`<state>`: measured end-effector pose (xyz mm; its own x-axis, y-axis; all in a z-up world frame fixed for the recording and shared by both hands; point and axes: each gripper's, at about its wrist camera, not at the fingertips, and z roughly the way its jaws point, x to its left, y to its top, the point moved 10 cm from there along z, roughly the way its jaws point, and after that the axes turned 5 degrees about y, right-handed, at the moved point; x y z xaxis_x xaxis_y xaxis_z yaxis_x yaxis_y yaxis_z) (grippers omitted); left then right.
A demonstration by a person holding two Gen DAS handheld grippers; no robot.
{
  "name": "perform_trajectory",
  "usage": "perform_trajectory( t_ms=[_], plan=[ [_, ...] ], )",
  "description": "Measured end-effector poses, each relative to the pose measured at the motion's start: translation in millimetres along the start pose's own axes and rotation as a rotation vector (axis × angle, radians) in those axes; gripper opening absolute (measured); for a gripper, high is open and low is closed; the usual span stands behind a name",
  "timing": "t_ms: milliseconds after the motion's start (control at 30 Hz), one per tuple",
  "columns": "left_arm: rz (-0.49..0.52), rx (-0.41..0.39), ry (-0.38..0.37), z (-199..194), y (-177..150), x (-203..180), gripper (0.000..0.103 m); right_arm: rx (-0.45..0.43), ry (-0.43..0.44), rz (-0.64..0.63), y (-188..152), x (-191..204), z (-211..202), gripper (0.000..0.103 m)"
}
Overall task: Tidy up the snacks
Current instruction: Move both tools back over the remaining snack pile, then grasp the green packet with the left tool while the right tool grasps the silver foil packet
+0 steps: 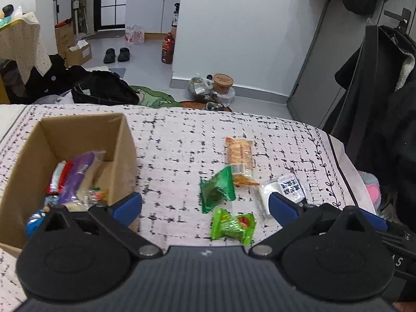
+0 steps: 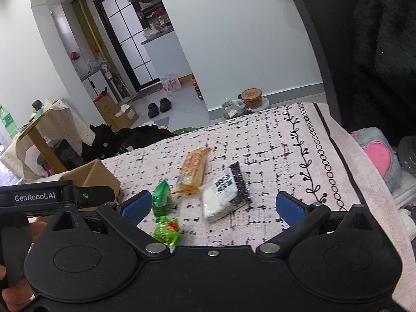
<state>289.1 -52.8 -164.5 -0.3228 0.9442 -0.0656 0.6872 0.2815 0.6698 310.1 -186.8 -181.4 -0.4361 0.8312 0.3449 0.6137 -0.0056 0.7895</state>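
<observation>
**Q:** Snacks, left wrist view: where do they lie, and what is the risk?

**A:** Four loose packets lie on the black-flecked white cloth [image 1: 182, 140]. The dark green foil pouch [image 1: 217, 189] is at centre. The bright green twist-wrapped sweet [image 1: 232, 225] is at 6 o'clock of it. The orange clear-wrapped biscuit pack [image 1: 240, 160] touches it at 1 o'clock. The white packet with a black printed code [image 1: 282, 189] is at 3 o'clock. Sorted packets fill the open brown cardboard box [image 1: 78, 143] at 9 o'clock. The left gripper [image 1: 205, 205] hangs above the green pair, fingers spread and empty. Judged risk: the pouch and the biscuit pack overlap, so closing there may pinch both or drag one. Slick foil may also slip out. One blue finger sits just over the box wall and could catch it.

**Q:** Right wrist view?

**A:** The right gripper [image 2: 213, 205] is likewise spread and empty, with the white packet [image 2: 223, 195] between its fingers. The green pouch [image 2: 161, 197] and the sweet [image 2: 166, 231] sit at 9 o'clock of that packet, near its left finger. The biscuit pack [image 2: 193, 170] is at 11 o'clock. Judged risk: both tools are near the same cluster and could collide.

**Q:** Legible writing?

**A:** "GenRobot.AI" on the left tool's body. The packet's code and all wrapper print are too small to read.
</observation>
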Motion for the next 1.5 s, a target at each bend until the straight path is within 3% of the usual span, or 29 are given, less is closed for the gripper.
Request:
perform_trajectory(
  t_ms=[467,633,800,1233,1333,1400,1500],
  plan=[
    [-0.008,0.027,-0.019,44,1,-16,0.100,0.047,-0.045,0.012,-7,-23,24,0.084],
    [-0.009,0.031,-0.025,61,7,-19,0.094,0.065,-0.043,0.046,-5,-29,42,0.078],
    [-0.006,0.035,-0.022,79,6,-21,0.085,0.093,-0.021,0.082,-6,-29,60,0.076],
    [-0.039,0.071,-0.008,107,-4,-22,0.060,0.130,-0.067,0.070,-8,-27,89,0.068],
    [-0.056,0.099,0.000,115,-9,-18,0.052,0.142,-0.079,0.057,-11,-27,95,0.068],
    [-0.061,0.109,0.009,119,-13,-17,0.038,0.156,-0.086,0.019,-14,-24,99,0.070],
    [-0.049,0.097,0.022,121,-15,-15,0.035,0.169,-0.097,-0.012,-12,-20,103,0.067]
  ],
)
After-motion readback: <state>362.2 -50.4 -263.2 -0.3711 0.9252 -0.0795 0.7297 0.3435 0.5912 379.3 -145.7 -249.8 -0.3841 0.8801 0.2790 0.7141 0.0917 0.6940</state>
